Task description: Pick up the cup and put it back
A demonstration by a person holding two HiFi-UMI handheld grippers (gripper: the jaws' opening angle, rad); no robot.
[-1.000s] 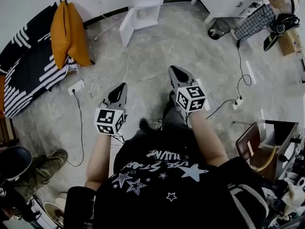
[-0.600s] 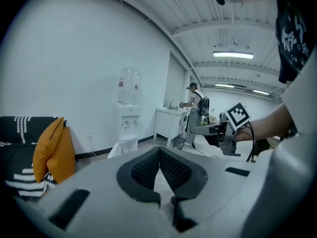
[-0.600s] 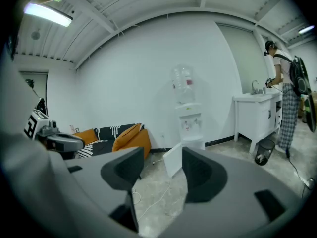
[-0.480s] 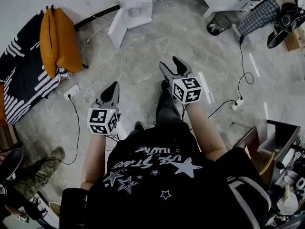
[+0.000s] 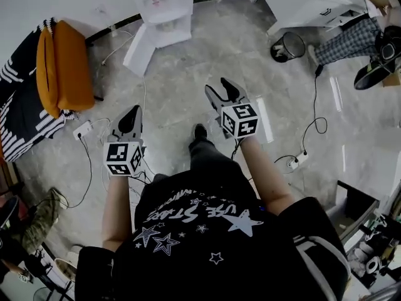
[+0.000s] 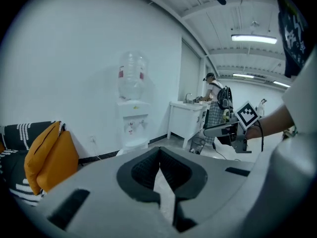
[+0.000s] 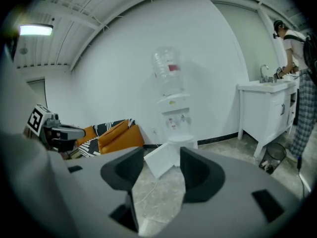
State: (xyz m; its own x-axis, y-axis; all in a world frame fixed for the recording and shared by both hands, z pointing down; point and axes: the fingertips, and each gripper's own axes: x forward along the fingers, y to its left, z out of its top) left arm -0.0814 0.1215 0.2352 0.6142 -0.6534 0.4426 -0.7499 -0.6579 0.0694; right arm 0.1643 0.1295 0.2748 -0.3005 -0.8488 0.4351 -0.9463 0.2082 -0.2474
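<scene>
I see no cup in any view. My left gripper [image 5: 131,112] [image 6: 159,155] is held out over the floor with its jaws shut and nothing between them. To its right, my right gripper [image 5: 217,84] [image 7: 161,165] stands open; its jaws have just been opening and nothing lies between them. Both point toward a white water dispenser [image 5: 160,6] [image 6: 132,109] [image 7: 171,108] that stands against the far wall, with an empty bottle on top.
An orange cushion [image 5: 62,64] [image 6: 47,152] lies on a striped sofa at the left. At the right are a white sink cabinet [image 5: 307,2] [image 7: 270,113], a bin [image 5: 288,46] and another person [image 5: 351,35]. Cables and a power strip [image 5: 82,130] cross the floor.
The right gripper's jaws, shut a second ago, now stand apart. Both grippers and the person have advanced across the floor toward the water dispenser, which now lies closer.
</scene>
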